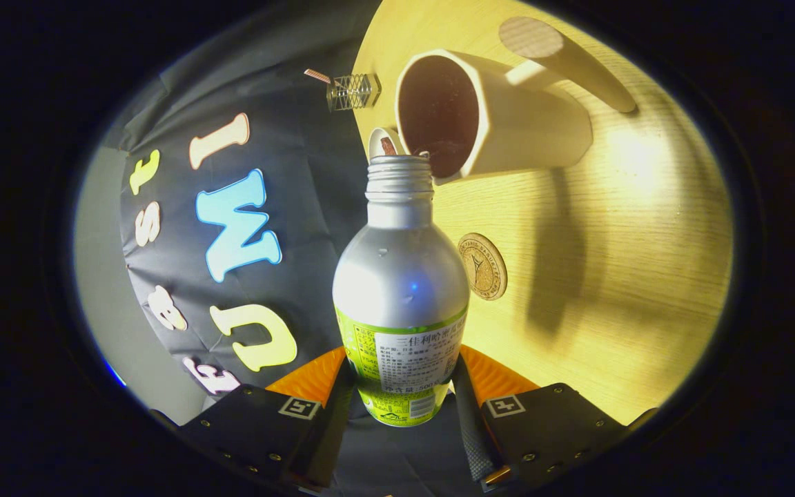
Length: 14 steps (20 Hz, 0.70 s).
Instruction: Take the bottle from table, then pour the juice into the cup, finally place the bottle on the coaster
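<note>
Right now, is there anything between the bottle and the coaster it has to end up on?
Nothing visible. The gripper is shut on the bottle, tipped at the cup. Bare table surrounds the coaster beside it.

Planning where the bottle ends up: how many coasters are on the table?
1. The coaster lies flat on the table, just right of the bottle held in the gripper, nearer than the cup. The bottle may hide others.

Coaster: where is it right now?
In the gripper view the coaster lies on the wooden table, just beside the bottle in the hand-held gripper, short of the cup.
</note>
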{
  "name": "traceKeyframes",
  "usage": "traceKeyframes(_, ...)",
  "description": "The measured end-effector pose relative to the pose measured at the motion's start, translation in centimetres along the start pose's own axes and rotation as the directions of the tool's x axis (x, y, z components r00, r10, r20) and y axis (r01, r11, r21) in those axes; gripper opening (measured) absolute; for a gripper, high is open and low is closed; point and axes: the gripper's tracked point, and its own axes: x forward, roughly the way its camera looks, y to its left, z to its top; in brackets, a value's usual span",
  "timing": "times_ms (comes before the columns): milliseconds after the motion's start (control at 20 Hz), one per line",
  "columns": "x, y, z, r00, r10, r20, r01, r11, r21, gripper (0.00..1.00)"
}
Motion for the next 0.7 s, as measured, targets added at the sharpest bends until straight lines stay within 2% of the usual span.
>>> traceKeyframes(700, -0.22, 0.75, -0.03, 1.0, 0.01, 0.013, -0.01, 0.997, 0.074, 0.72)
